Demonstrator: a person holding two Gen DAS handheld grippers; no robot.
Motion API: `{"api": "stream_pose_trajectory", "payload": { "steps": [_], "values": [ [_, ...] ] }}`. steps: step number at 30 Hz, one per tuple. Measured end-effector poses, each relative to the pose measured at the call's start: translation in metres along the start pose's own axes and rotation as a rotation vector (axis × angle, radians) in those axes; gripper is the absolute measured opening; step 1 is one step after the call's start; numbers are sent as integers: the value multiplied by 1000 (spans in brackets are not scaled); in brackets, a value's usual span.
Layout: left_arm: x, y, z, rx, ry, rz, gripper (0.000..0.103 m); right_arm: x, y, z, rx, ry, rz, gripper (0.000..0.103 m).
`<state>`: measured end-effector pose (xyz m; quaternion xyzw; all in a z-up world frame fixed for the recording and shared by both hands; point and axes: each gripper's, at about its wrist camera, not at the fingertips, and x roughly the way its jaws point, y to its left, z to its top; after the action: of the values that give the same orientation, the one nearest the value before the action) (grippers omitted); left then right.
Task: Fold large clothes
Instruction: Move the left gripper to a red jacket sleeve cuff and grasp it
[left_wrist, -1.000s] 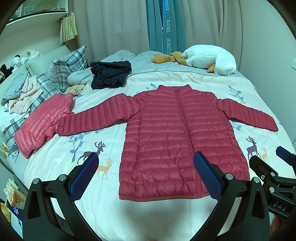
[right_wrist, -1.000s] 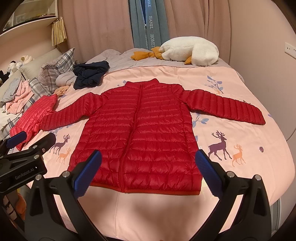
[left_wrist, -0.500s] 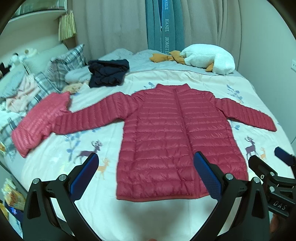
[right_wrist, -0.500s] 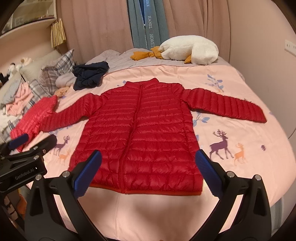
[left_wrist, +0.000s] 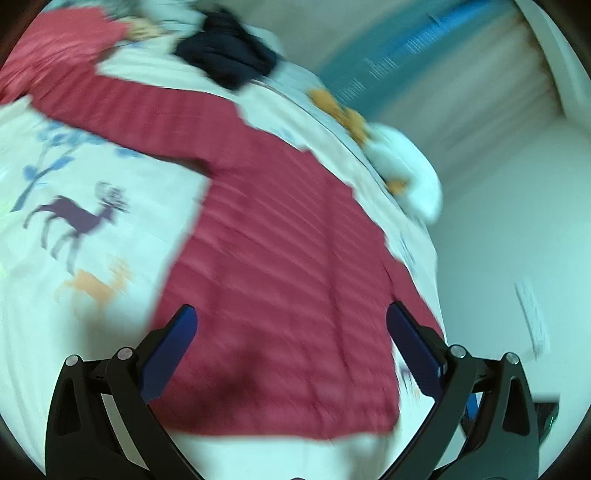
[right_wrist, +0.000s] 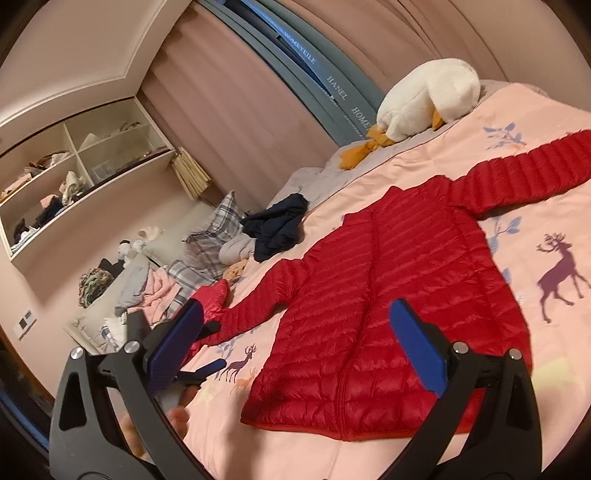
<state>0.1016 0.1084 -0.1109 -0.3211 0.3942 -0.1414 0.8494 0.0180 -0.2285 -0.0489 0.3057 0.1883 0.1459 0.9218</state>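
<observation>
A red quilted down jacket (right_wrist: 388, 295) lies flat, zipped, front up on the bed, both sleeves spread out. It also shows, blurred, in the left wrist view (left_wrist: 280, 258). My left gripper (left_wrist: 291, 332) is open and empty, just above the jacket's lower body near the hem. My right gripper (right_wrist: 295, 332) is open and empty, above the hem on the jacket's left half. The left gripper's fingers (right_wrist: 207, 365) show at the left of the right wrist view, over the bedsheet beside the left sleeve.
The bed (right_wrist: 554, 221) has a pink sheet with deer prints. A second pink-red jacket (right_wrist: 210, 295), a dark navy garment (right_wrist: 277, 229), plaid pillows (right_wrist: 214, 240) and a white plush goose (right_wrist: 424, 99) lie around it. Shelves (right_wrist: 74, 177) hang on the left wall.
Both grippers have tilted and moved closer to the bed. The left view now swings fast and is blurred, tilted toward the jacket's left side. The jacket has not moved.
</observation>
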Motion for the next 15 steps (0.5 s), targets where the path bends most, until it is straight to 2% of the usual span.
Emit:
{"api": "stream_pose_trajectory", "payload": {
  "steps": [4,7,15],
  "values": [
    [18,65,37,-136,-27,25,102,22,-7,-6,-46,97,19,101],
    [22,125,69,-271,-66,21,102,33,-10,-10,-57,124,16,101],
    [22,225,131,-476,-169,-17,102,61,-10,-19,-133,188,-61,101]
  ]
}}
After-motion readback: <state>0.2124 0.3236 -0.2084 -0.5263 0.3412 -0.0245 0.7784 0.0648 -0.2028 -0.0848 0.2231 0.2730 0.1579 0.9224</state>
